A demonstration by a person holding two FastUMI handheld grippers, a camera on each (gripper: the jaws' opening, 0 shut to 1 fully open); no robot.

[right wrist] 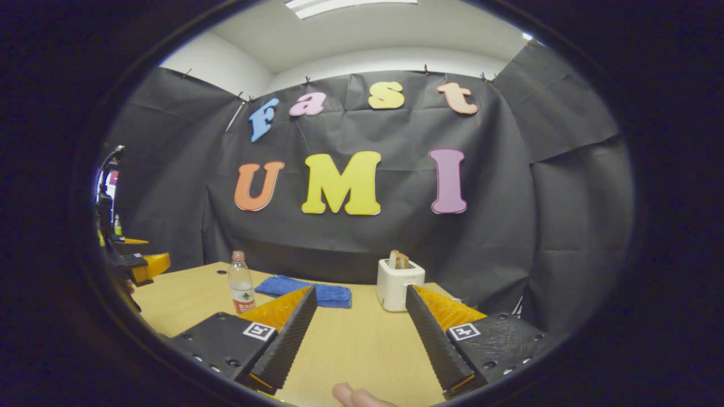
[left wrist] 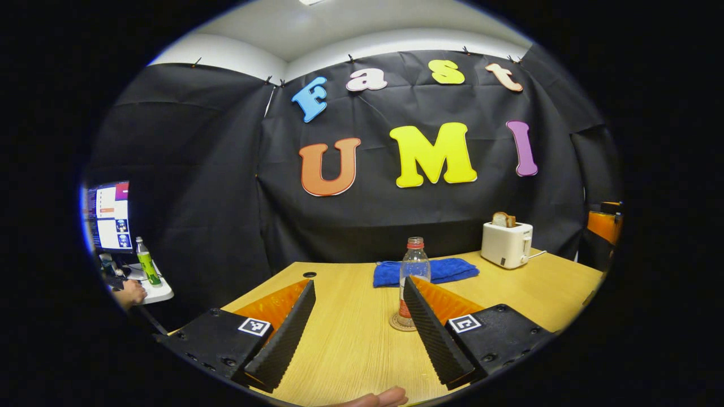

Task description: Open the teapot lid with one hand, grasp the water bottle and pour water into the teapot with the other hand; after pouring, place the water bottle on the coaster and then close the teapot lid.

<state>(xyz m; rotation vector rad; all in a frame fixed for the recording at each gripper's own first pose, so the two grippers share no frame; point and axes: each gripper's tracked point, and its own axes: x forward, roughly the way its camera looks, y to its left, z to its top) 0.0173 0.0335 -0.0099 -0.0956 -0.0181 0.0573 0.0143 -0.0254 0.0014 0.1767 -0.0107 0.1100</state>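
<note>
Both the left gripper (left wrist: 356, 333) and the right gripper (right wrist: 359, 339) hang wide open over the wooden table (left wrist: 350, 339), holding nothing. Just ahead of the left gripper, the capped water bottle (left wrist: 414, 277) stands upright on its coaster (left wrist: 399, 325), a blue cloth (left wrist: 427, 271) behind the bottle. No teapot can be seen, so I cannot tell whether pouring is done or not yet begun

water bottle (right wrist: 241, 289) label too small to read, perhaps printed, nothing else legible
</note>
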